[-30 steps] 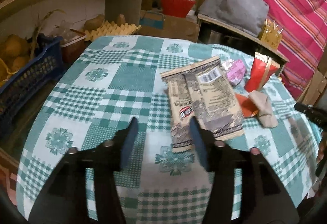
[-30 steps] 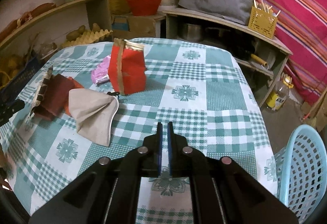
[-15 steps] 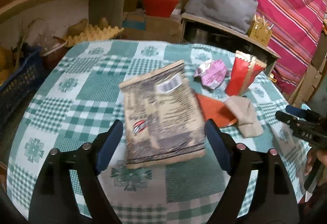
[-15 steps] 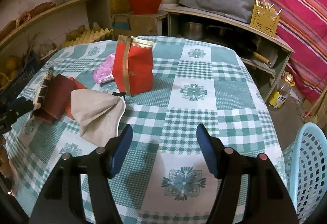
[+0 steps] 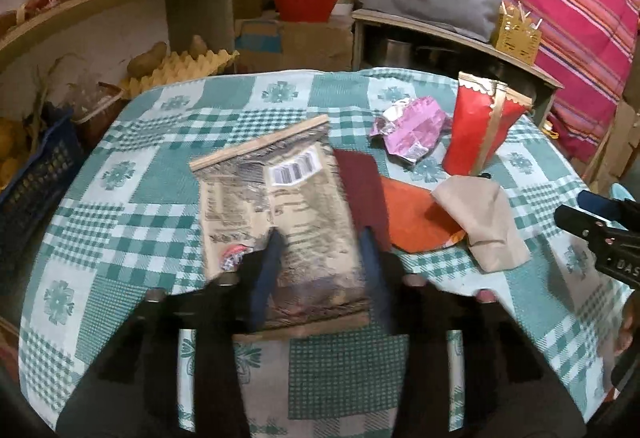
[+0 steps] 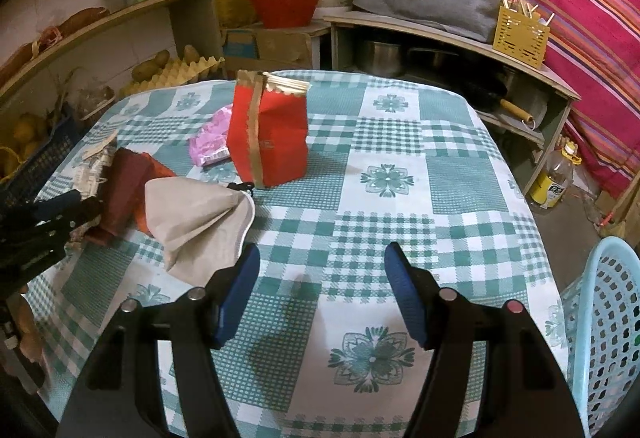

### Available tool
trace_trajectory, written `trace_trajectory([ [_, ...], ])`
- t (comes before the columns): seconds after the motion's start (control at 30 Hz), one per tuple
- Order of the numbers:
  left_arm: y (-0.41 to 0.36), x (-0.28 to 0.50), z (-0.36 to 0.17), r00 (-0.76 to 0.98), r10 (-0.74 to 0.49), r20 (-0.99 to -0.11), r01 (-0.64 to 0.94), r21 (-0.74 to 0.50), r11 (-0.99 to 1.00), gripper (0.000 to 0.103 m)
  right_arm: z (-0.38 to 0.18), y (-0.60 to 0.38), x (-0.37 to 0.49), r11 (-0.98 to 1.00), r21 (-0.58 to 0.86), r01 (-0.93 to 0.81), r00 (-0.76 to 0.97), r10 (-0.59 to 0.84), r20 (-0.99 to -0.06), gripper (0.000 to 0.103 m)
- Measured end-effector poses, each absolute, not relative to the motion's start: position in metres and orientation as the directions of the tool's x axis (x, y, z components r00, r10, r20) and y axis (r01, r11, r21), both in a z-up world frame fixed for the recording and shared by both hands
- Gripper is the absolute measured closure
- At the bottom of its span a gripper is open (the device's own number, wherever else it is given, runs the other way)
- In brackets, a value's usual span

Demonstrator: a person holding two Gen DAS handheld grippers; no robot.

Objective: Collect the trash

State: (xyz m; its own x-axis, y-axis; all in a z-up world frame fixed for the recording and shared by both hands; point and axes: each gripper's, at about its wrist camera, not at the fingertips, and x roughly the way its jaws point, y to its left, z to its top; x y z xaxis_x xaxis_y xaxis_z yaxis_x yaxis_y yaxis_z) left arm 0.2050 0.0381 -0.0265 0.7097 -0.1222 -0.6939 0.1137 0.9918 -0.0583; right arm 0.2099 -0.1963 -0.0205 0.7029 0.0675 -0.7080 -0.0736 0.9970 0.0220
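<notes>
One crinkled barcoded tan packet [image 5: 280,222]

We read the letters "DAS" on the right gripper [image 5: 618,264], a barcode label, digits illegible, on the tan wrapper [image 5: 280,222] between the left gripper [image 5: 320,238] fingers.

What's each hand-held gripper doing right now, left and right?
Left hand-held gripper: jaws just closing around the flat beige printed foil packet with a barcode; whether the pads grip it cannot be told.
Right hand-held gripper: open, holding nothing.
</notes>
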Motion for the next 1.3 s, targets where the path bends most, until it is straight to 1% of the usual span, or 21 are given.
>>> trace_trajectory([
  [0.03,0.039,0.204,-0.026,0.710,-0.129,-0.693,0.119,-0.063,0.991,0.086,-0.020,-0.195,0.210,0.997,0.022,-0.076,0.704,0.070,-0.707,0.039],
  [0.07,0.041,0.202,-0.025,0.713,-0.127,-0.689,0.121,-0.058,0.991,0.092,-0.020,-0.192,0.210,0.996,0.023,-0.081,0.705,0.074,-0.705,0.039],
  [0.1,0.041,0.201,-0.025,0.716,-0.124,-0.687,0.122,-0.052,0.991,0.095,-0.020,-0.190,0.211,0.996,0.025,-0.085,0.706,0.078,-0.704,0.039],
  [0.2,0.048,0.197,-0.023,0.719,-0.121,-0.685,0.117,-0.053,0.992,0.098,-0.020,-0.180,0.212,0.994,0.032,-0.104,0.704,0.097,-0.703,0.039],
  [0.27,0.052,0.194,-0.021,0.722,-0.120,-0.681,0.112,-0.056,0.992,0.099,-0.021,-0.171,0.214,0.992,0.036,-0.119,0.701,0.110,-0.704,0.032],
  [0.47,0.064,0.185,-0.013,0.741,-0.096,-0.665,0.093,-0.041,0.995,0.101,-0.026,-0.146,0.216,0.985,0.047,-0.167,0.686,0.150,-0.712,0.022],
  [0.6,0.071,0.181,-0.012,0.744,-0.078,-0.664,0.080,-0.027,0.996,0.101,-0.035,-0.129,0.221,0.982,0.010,-0.189,0.664,0.136,-0.736,0.021],
  [0.77,0.079,0.180,-0.011,0.745,-0.078,-0.662,0.070,-0.039,0.997,0.101,-0.043,-0.119,0.230,0.983,-0.016,-0.182,0.649,0.108,-0.753,0.021],
  [0.83,0.081,0.179,-0.011,0.745,-0.077,-0.663,0.069,-0.039,0.997,0.101,-0.047,-0.117,0.233,0.982,-0.024,-0.188,0.640,0.104,-0.761,0.023],
  [0.9,0.081,0.179,-0.011,0.745,-0.077,-0.663,0.070,-0.037,0.997,0.101,-0.049,-0.115,0.237,0.980,-0.018,-0.197,0.629,0.112,-0.769,0.034],
  [0.93,0.081,0.179,-0.011,0.745,-0.073,-0.663,0.067,-0.035,0.997,0.101,-0.051,-0.115,0.239,0.979,-0.009,-0.205,0.618,0.122,-0.777,0.046],
  [1.0,0.083,0.179,-0.011,0.744,-0.070,-0.665,0.064,-0.032,0.997,0.101,-0.051,-0.115,0.239,0.978,-0.008,-0.209,0.620,0.126,-0.775,0.047],
  [1.07,0.084,0.180,-0.012,0.742,-0.065,-0.667,0.060,-0.030,0.998,0.101,-0.050,-0.114,0.239,0.975,-0.005,-0.221,0.619,0.136,-0.773,0.056],
  [1.1,0.084,0.180,-0.012,0.742,-0.063,-0.667,0.058,-0.029,0.998,0.101,-0.048,-0.115,0.237,0.974,0.000,-0.228,0.622,0.145,-0.769,0.058],
  [1.17,0.083,0.180,-0.011,0.743,-0.057,-0.667,0.057,-0.023,0.998,0.101,-0.045,-0.116,0.235,0.973,-0.002,-0.231,0.633,0.149,-0.760,0.071],
  [1.23,0.081,0.179,-0.009,0.744,-0.054,-0.666,0.057,-0.018,0.998,0.102,-0.042,-0.119,0.233,0.973,-0.008,-0.229,0.644,0.145,-0.751,0.076],
  [1.27,0.080,0.178,-0.009,0.745,-0.054,-0.665,0.057,-0.017,0.998,0.102,-0.039,-0.122,0.231,0.974,-0.007,-0.228,0.649,0.147,-0.746,0.081],
  [1.3,0.080,0.177,-0.008,0.746,-0.053,-0.664,0.058,-0.015,0.998,0.102,-0.038,-0.125,0.230,0.974,-0.004,-0.227,0.652,0.149,-0.743,0.083],
])
